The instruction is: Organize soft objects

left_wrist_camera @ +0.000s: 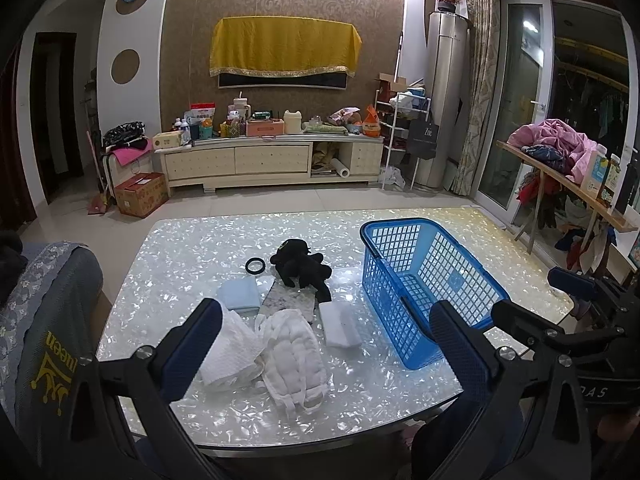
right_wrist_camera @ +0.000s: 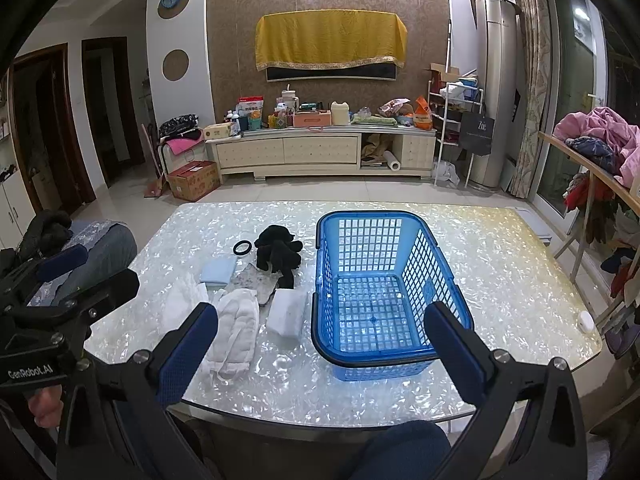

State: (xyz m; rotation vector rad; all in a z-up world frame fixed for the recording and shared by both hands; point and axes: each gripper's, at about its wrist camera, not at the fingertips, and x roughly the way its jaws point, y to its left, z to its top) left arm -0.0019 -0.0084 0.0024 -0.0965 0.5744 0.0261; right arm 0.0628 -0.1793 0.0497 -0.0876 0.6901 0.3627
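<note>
— What do I have on the surface [right_wrist_camera: 500, 264]?

— I count one blue basket [right_wrist_camera: 438, 264], one black plush toy [right_wrist_camera: 278, 252], one black ring [right_wrist_camera: 242, 247], one pale blue folded cloth [right_wrist_camera: 218, 271], one white sponge block [right_wrist_camera: 286, 312] and two white cloths: a quilted one [right_wrist_camera: 236, 332], a textured one [left_wrist_camera: 232, 344].

— Tongs?

— Two pairs.

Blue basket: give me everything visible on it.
The blue basket is a rectangular plastic lattice crate with grid walls and floor, a solid rim and a dark handle folded down along it. It stands upright and empty on the pearly table, right of the soft items. Nothing touches it; both grippers are open, short of it.
</note>
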